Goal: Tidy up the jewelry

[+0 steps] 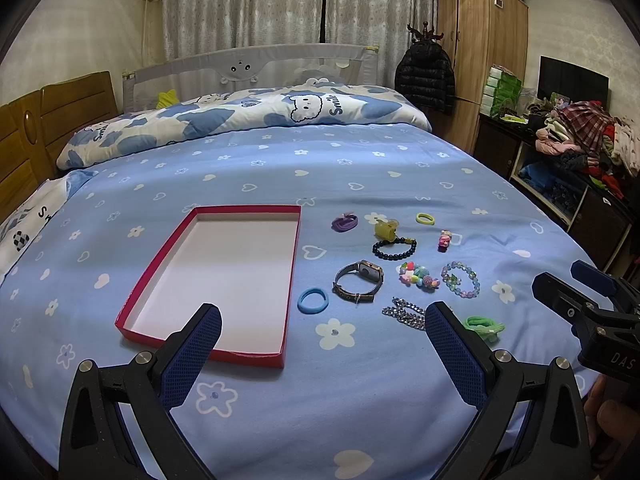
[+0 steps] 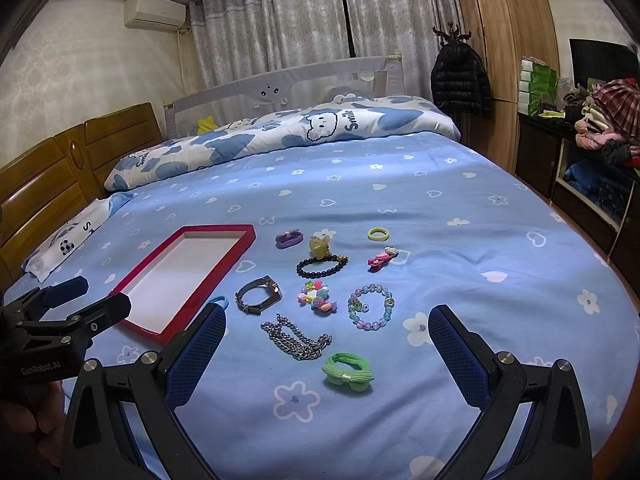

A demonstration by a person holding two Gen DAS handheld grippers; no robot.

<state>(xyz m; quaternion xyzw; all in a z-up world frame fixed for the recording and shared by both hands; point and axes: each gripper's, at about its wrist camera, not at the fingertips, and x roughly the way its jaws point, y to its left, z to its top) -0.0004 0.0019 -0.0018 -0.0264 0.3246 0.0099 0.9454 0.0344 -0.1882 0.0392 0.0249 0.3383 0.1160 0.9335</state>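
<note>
Red box (image 1: 256,210) is seen empty on the bed (image 1: 400,168); nothing has been sorted yet, so the whole task is judged as still to be done. All jewelry is laid out just right of the box: blue hair tie (image 1: 313,300) nearest its right wall, watch (image 1: 359,281) next to that, black bead bracelet (image 1: 394,249) and purple tie (image 1: 345,221) farther back, then candy-bead bracelet (image 1: 418,275), pastel bead bracelet (image 1: 461,279), yellow ring (image 1: 425,218), pink clip (image 1: 444,239), yellow clip (image 1: 385,229). Silver chain (image 2: 296,340) and green hair tie (image 2: 347,369) lie on the near side, well right of the box.

Left gripper (image 1: 322,338) is held w/ jaws wide apart, nothing clamped; box corner is framed by its left finger. Right gripper (image 2: 326,340) is likewise held w/ jaws spread, chain and green tie lying betw. them but untouched, above the sheet.
</note>
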